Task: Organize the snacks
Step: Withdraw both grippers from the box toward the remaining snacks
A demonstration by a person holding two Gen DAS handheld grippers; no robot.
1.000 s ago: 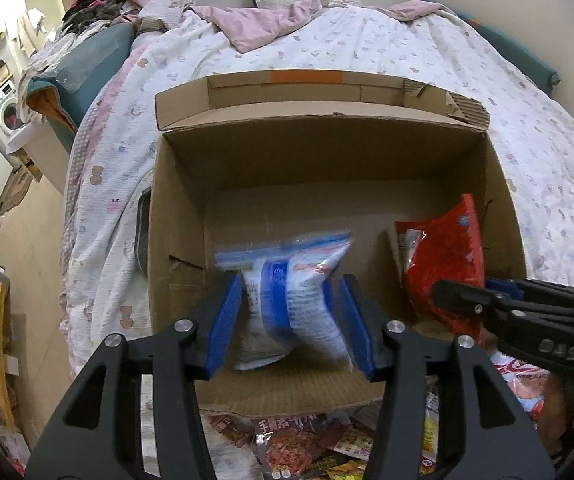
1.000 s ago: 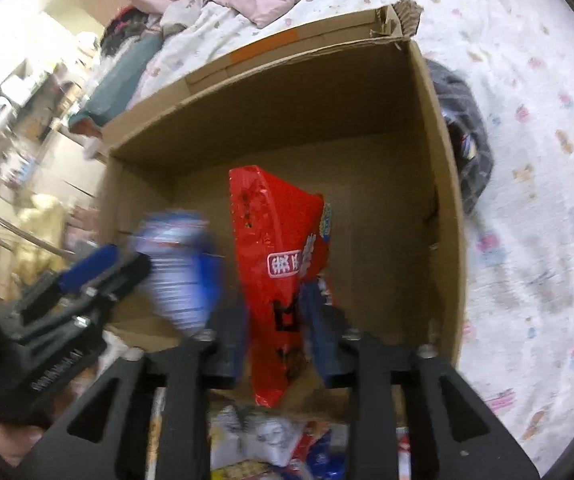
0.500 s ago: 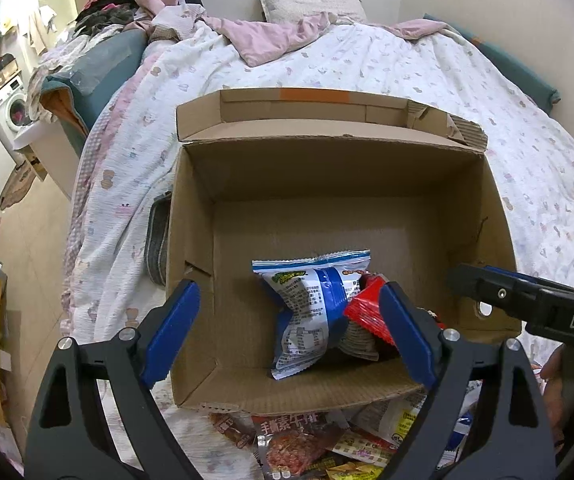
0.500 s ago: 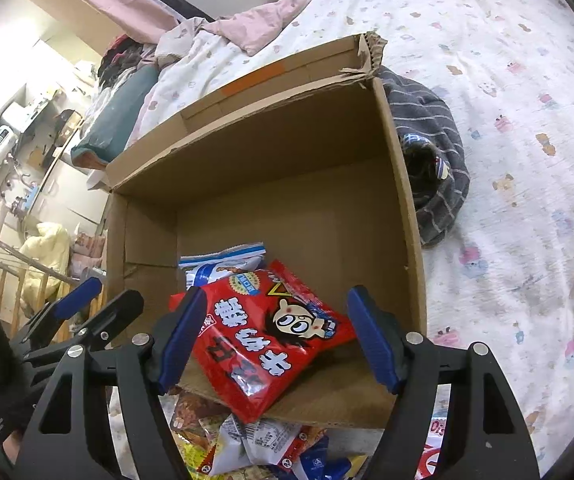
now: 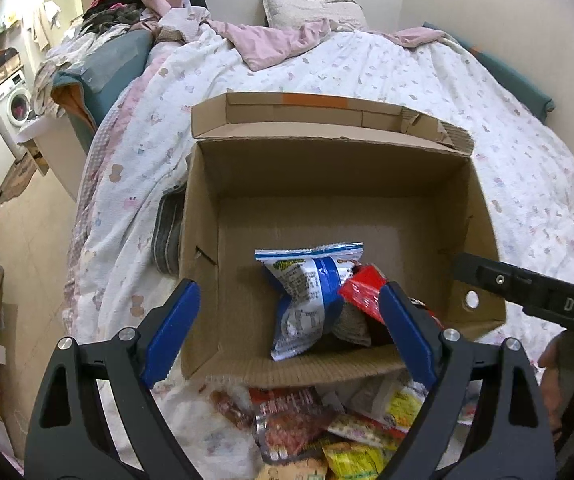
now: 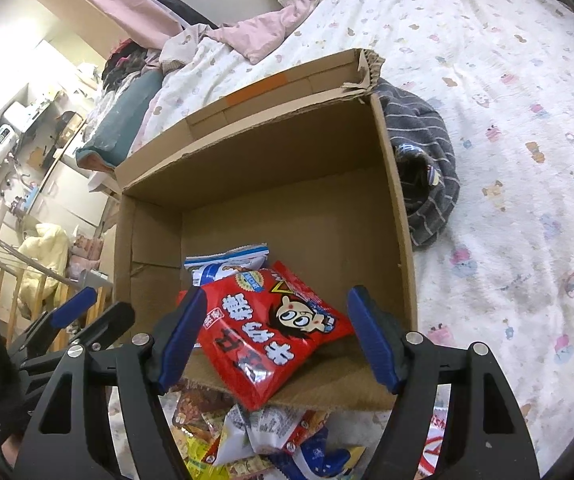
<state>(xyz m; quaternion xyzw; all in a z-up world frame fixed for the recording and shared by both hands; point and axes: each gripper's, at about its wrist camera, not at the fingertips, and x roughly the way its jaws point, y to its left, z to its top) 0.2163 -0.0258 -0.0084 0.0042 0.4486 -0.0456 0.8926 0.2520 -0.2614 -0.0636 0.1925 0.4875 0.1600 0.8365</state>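
An open cardboard box (image 5: 483, 216) stands on the bed. On its floor near the front wall lies a blue-and-white snack bag (image 5: 307, 300); a red snack bag (image 5: 361, 290) with a cartoon face leans over it. My left gripper (image 5: 287, 304) hangs open above the box's front edge, nothing between its pads. In the right wrist view my right gripper (image 6: 275, 300) is open too, its blue pads either side of the red bag (image 6: 271, 336) without touching it. The blue-and-white bag (image 6: 227, 264) peeks out behind. Several loose snack packets (image 5: 327, 432) lie piled before the box.
The box rests on a white patterned bed cover (image 6: 507, 160). A grey striped garment (image 6: 427, 176) lies against the box's right side. A pink blanket (image 5: 279, 40) and a pillow (image 5: 311, 8) lie at the bed's head. A washing machine (image 5: 15, 100) stands far left.
Both grippers have opened and let go of their bags, which dropped to the box floor. Both grippers have drawn back and up from the box.
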